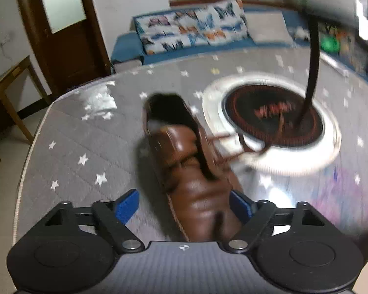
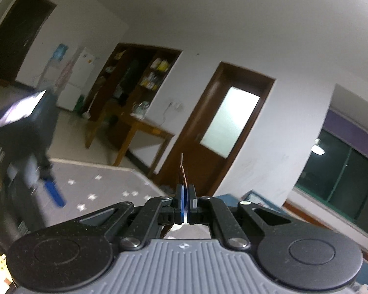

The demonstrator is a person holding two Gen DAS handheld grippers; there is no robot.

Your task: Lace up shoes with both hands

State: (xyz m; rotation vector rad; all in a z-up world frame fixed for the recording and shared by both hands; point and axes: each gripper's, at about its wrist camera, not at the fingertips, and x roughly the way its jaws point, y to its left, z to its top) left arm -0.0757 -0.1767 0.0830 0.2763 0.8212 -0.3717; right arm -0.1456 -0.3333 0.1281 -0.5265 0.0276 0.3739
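Shoe (image 1: 186, 171) sits on the bed (image 1: 85, 142), long axis running 6 to 12, right between the open, empty left claw (image 1: 184, 205). Right claw (image 2: 185, 196) is clamped on the lace (image 2: 182, 171), up around 1 o'clock, so left's nearer.

We see both views under dim indoor light, grainy and soft. In the left wrist view, motion blur smears the brown shoe (image 1: 193, 171) and the round white-rimmed disc (image 1: 272, 120), where glare whitens the rim; a bright patch also burns out on the grey star-print cover (image 1: 85, 147). Fisheye bending curves the door frames, and black corners ring each picture. The frosted door pane (image 2: 229, 121) glows palely in the right wrist view.
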